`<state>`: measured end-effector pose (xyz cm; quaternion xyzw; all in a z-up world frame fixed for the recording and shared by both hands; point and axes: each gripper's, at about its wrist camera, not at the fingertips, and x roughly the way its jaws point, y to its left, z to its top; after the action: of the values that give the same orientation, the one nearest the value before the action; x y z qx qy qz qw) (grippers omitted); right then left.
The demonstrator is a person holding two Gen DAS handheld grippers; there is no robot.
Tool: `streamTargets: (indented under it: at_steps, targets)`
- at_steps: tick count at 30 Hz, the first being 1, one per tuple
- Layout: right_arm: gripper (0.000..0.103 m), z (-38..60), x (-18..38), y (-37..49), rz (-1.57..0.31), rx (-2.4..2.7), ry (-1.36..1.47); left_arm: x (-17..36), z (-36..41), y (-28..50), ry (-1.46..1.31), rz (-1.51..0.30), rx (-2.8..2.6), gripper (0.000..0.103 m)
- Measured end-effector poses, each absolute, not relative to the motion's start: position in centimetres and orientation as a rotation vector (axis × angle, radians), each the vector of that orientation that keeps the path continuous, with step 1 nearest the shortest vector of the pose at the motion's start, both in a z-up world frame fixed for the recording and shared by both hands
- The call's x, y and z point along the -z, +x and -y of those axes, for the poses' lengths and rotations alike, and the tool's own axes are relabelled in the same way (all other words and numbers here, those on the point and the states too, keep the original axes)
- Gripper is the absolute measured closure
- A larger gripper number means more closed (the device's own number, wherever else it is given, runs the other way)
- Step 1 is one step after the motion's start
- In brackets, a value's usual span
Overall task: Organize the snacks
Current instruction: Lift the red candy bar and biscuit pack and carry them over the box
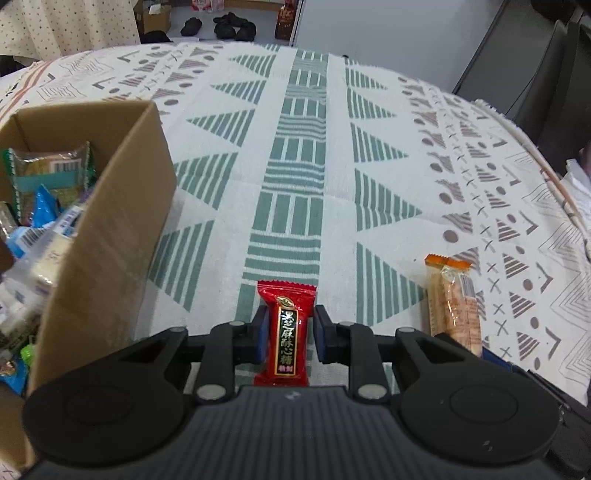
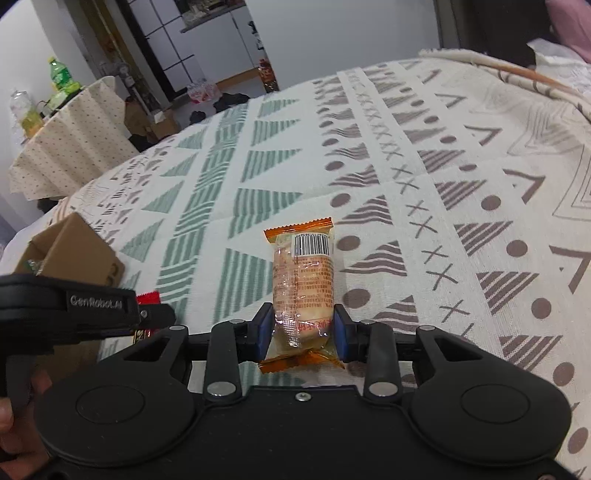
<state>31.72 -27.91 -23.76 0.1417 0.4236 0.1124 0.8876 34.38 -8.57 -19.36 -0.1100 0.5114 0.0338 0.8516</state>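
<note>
Both fisheye views look steeply down along their own tools, close over the patterned cloth (image 1: 303, 177) on the counter. They share the cardboard box (image 2: 79, 251), the orange-wrapped snack (image 1: 454, 306) and the red candy (image 2: 147, 297).

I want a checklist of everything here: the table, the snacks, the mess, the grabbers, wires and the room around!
Surface: patterned tablecloth, green and grey shapes.
Job's things: red candy and orange cracker pack lie on the cloth; cardboard box at the left holds many wrapped snacks.
Clutter: nothing seen on the cloth besides these.
Grippers: left gripper shut on the red candy; right gripper shut on the orange cracker pack.
Cables: nothing seen.
Surroundings: dotted cloth on a side table with a green bottle; dark shoes on the floor.
</note>
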Motion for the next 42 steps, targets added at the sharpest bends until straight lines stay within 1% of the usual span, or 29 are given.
streamTargets:
  at_steps: [12,17,20,29,42]
  targets:
    - [0.070,27.8,19.5,27.9,-0.834,-0.204,0.417,14.1,7.6,29.1,-0.307,-0.971,-0.041,0.080]
    - [0.070,27.2,17.0,26.7,-0.795,-0.218,0.430,11.1,6.2,27.2,-0.332,-0.904,-0.043,0.080]
    - [0.070,26.4,15.5,26.2,-0.771,-0.232,0.423,9.9,5.1,26.6,-0.353,-0.893,-0.041,0.080]
    - [0.070,23.5,12.6,25.8,-0.732,-0.276,0.402,7.6,0.7,25.4,-0.410,-0.821,-0.095,0.079]
    - [0.070,17.7,10.9,26.2,-0.746,-0.387,0.422,5.7,-5.9,24.1,-0.508,-0.767,-0.181,0.079]
